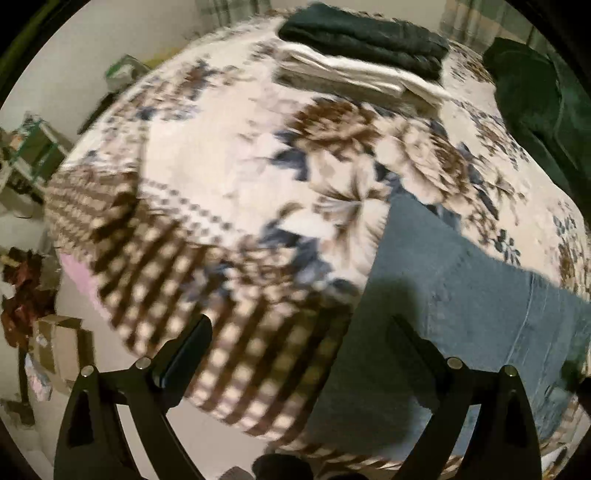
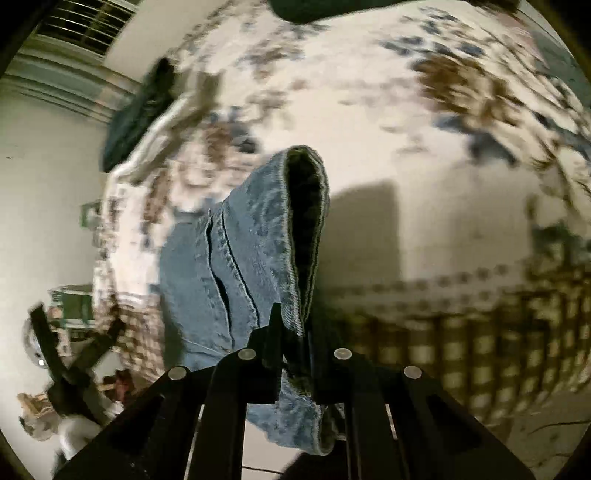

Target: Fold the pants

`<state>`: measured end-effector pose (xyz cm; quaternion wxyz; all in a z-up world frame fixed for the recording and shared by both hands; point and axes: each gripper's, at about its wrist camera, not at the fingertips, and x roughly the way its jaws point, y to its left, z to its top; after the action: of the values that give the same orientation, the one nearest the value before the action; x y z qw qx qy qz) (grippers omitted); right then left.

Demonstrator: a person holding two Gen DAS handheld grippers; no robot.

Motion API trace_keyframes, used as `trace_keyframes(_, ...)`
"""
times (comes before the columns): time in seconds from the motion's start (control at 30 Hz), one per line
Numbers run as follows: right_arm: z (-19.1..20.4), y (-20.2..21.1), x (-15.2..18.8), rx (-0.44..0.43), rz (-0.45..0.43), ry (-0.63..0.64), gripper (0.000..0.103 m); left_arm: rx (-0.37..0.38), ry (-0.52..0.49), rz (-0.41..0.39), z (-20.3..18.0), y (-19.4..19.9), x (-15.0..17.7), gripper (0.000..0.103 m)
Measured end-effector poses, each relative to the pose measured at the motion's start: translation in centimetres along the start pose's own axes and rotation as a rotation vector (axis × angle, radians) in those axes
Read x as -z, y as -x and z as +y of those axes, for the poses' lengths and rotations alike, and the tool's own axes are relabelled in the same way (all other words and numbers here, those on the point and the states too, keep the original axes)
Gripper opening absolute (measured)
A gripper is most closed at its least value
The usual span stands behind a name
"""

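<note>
My right hand-held gripper clamps the faded blue denim pants above the floral bed, my left hand-held gripper spread empty.

"What sort of place was it?"
"A bedroom in a home. There was a bed with a flowery blanket, folded clothes and a window."

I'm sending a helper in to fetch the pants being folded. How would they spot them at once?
Look at the bed with the floral blanket. The blue jeans lie across its near side, one end pinched and lifted by the right gripper. They are the only faded blue denim there; the stack of folded clothes at the far end is dark green and white.
</note>
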<state>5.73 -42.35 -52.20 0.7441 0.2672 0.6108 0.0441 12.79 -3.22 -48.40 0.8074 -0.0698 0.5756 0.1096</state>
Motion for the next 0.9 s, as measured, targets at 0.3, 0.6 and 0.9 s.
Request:
trace_keyframes(0.3, -7.9, -6.1, 0.7, 0.068, 0.151, -0.177, 0.042, -0.038, -0.163, 0.111, -5.7, -7.7, 0.2, 0.096)
trace_keyframes(0.6, -10.5, -2.5, 5.1, -0.073, 0.131, -0.419, 0.059, -0.067, -0.246, 0.094, -7.2, -3.5, 3.9, 0.096)
trace_keyframes(0.9, -9.8, -7.1, 10.6, -0.042, 0.199, -0.465, 0.059, -0.049, -0.194, 0.175, -6.8, -6.1, 8.4, 0.103)
